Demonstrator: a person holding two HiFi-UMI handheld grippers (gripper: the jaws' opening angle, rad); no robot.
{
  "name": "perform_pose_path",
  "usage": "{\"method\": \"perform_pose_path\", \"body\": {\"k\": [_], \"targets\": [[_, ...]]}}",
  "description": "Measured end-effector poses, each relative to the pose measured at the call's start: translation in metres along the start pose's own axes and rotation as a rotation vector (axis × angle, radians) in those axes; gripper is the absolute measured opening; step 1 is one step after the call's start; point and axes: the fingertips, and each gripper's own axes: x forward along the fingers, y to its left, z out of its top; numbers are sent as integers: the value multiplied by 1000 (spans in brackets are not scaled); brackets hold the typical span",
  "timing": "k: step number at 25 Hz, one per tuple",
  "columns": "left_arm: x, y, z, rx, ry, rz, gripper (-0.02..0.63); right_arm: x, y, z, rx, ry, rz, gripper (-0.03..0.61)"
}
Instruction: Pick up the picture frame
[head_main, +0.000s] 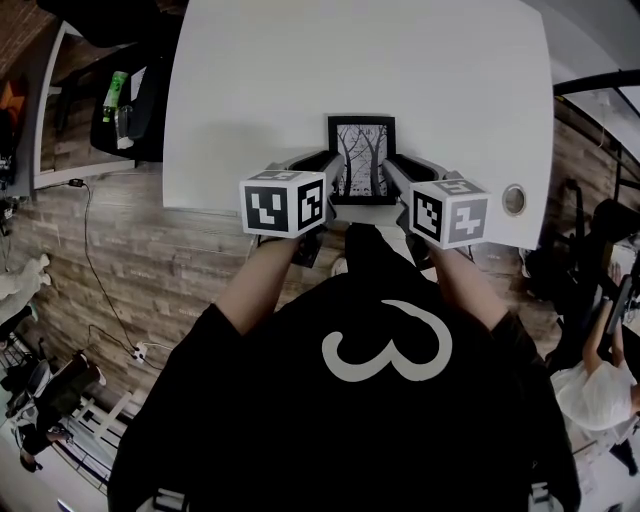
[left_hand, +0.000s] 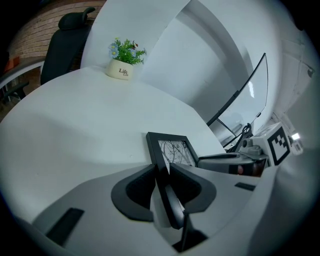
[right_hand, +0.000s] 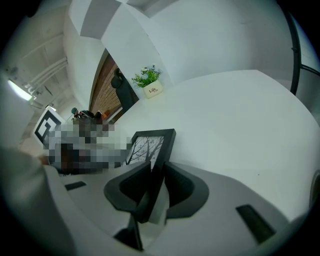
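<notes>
Picture frame (head_main: 361, 158) lies on white table (head_main: 300, 80), near its 6 o'clock edge, long axis running 12 to 6.

Left gripper (head_main: 328, 166) on frame's 9 o'clock side, jaws pinching that edge. Right gripper (head_main: 394, 168) on 3 o'clock side, jaws pinching opposite edge.

Both equally near, one edge each. Coming lift likely needs both rising together, else frame tilts.

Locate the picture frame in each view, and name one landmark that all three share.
Head view: picture frame just above centre.
Left gripper view: lower centre, its edge gripped by the left tool.
Right gripper view: left of centre, its edge gripped by the right tool.
Shared landmark: the white table.
</notes>
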Motion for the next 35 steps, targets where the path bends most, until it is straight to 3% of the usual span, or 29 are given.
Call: {"method": "perform_pose_path", "body": {"k": [19, 26, 35], "targets": [[-11, -4, -2, -28, -25, 40, 98, -6, 7, 5, -84, -20, -40, 94], [-34, -9, -2, -20, -74, 46, 98, -19, 25, 9, -98, -66, -14, 92], [-74, -26, -1, -1, -174, 44, 98, -53, 56, 17, -188, -149, 4, 94]]}}
